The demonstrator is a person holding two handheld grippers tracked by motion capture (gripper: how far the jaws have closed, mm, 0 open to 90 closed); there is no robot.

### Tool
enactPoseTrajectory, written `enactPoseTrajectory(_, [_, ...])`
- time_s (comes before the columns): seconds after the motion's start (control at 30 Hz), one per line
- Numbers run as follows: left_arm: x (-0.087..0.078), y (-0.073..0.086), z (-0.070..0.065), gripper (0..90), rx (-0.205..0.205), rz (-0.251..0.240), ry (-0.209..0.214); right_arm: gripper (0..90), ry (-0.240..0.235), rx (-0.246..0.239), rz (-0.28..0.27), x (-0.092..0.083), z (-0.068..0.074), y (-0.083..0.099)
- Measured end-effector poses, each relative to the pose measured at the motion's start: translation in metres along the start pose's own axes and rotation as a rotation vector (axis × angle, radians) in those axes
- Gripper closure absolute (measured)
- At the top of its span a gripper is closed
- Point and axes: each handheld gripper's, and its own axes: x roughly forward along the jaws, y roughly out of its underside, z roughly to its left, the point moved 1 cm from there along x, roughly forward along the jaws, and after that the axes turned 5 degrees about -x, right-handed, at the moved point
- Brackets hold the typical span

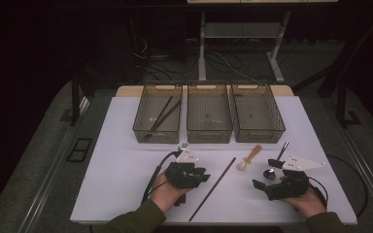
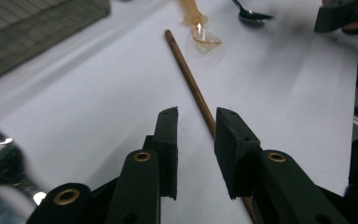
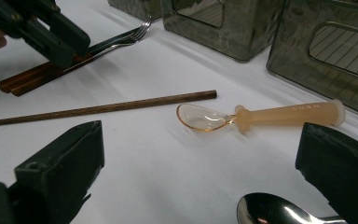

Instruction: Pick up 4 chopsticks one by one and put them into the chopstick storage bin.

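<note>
Chopstick (image 1: 212,188), a thin brown wooden rod, is seen in the high view lying bare on the white table (image 1: 126,170); two like rods are already sorted into the left mesh bin (image 1: 158,114). In the left gripper view, the left gripper (image 2: 196,122) straddles it, jaws narrowed but not pinching. In the right gripper view, the right gripper (image 3: 200,154) is spread wide, with open table around the amber plastic spoon (image 3: 261,115).

A lab-like test room: a white table (image 1: 126,170) on dark carpet, cables trailing beneath a bare desk frame (image 1: 238,48).
</note>
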Motion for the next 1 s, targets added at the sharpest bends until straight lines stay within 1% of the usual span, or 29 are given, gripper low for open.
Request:
enactPoseTrajectory(0.1, [0.007,0.000,-0.006,70.4,0.006,0.018,0.009,1.3,-0.001,-0.002,0.000,0.000,0.000,0.000])
enactPoseTrajectory(0.13, [0.009,0.000,-0.007,70.5,0.021,0.031,0.012,1.3,-0.001,-0.001,0.001,0.000,0.000,0.000])
enactPoseTrajectory(0.2, [0.012,0.001,-0.010,71.0,0.033,0.040,0.021,1.4,0.000,-0.003,0.001,0.000,0.000,0.000])
enactPoseTrajectory(0.23, [0.014,0.001,-0.011,71.3,0.042,0.052,0.022,1.3,0.000,-0.002,0.000,0.000,0.000,0.000])
enactPoseTrajectory(0.27, [0.016,0.002,-0.013,71.3,0.036,0.048,0.021,1.4,0.000,0.000,0.001,0.000,0.000,0.000])
enactPoseTrajectory(0.3, [0.017,0.002,-0.013,71.4,0.046,0.057,0.021,1.3,0.001,-0.001,0.000,0.000,0.000,0.000])
enactPoseTrajectory(0.33, [0.019,0.002,-0.014,71.4,0.046,0.060,0.018,1.4,0.000,-0.001,0.000,0.000,0.000,0.000])
enactPoseTrajectory(0.37, [0.020,0.002,-0.014,71.9,0.059,0.074,0.017,1.4,0.000,-0.002,0.001,0.001,0.000,0.000])
enactPoseTrajectory(0.4, [0.023,0.003,-0.015,72.1,0.045,0.065,0.017,1.3,0.001,-0.003,0.001,0.001,0.000,0.000])
enactPoseTrajectory(0.43, [0.023,0.003,-0.015,72.6,0.068,0.090,0.015,1.4,0.001,-0.004,0.002,0.001,0.000,0.000])
enactPoseTrajectory(0.47, [0.026,0.003,-0.016,72.8,0.058,0.086,0.015,1.4,0.001,-0.004,0.002,0.001,0.000,0.000])
enactPoseTrajectory(0.5, [0.029,0.004,-0.018,73.2,0.059,0.088,0.015,1.3,0.002,-0.004,0.003,0.001,0.000,0.000])
enactPoseTrajectory(0.53, [0.030,0.004,-0.018,73.5,0.066,0.097,0.014,1.3,0.002,-0.004,0.003,0.001,0.000,0.000])
enactPoseTrajectory(0.57, [0.031,0.004,-0.018,73.9,0.085,0.115,0.010,1.4,0.002,-0.003,0.002,0.001,0.000,0.000])
enactPoseTrajectory(0.6, [0.033,0.004,-0.019,74.5,0.090,0.117,0.005,1.4,0.002,-0.004,0.002,0.001,0.000,0.000])
enactPoseTrajectory(0.63, [0.034,0.005,-0.019,75.3,0.096,0.131,0.003,1.3,0.002,-0.003,0.001,0.001,0.000,0.000])
enactPoseTrajectory(0.67, [0.035,0.006,-0.021,76.5,0.089,0.114,-0.005,1.4,0.002,-0.003,0.002,0.001,0.000,0.000])
enactPoseTrajectory(0.7, [0.036,0.005,-0.021,78.2,0.090,0.112,-0.009,1.3,0.002,-0.003,0.002,0.001,0.000,0.000])
enactPoseTrajectory(0.77, [0.035,0.005,-0.022,78.6,0.109,0.119,-0.016,1.3,0.002,-0.004,0.002,0.001,0.000,0.000])
enactPoseTrajectory(0.8, [0.035,0.005,-0.022,78.7,0.126,0.127,-0.024,1.4,0.002,-0.003,0.002,0.001,0.000,0.000])
enactPoseTrajectory(0.83, [0.036,0.005,-0.024,78.7,0.134,0.123,-0.031,1.4,0.002,-0.004,0.002,0.001,0.000,0.000])
enactPoseTrajectory(0.9, [0.035,0.004,-0.025,79.2,0.151,0.133,-0.036,1.4,0.002,-0.004,0.002,0.001,0.000,0.000])
enactPoseTrajectory(1.0, [0.034,0.003,-0.023,80.6,0.151,0.136,-0.034,1.3,0.002,-0.004,0.001,0.001,0.000,0.000])
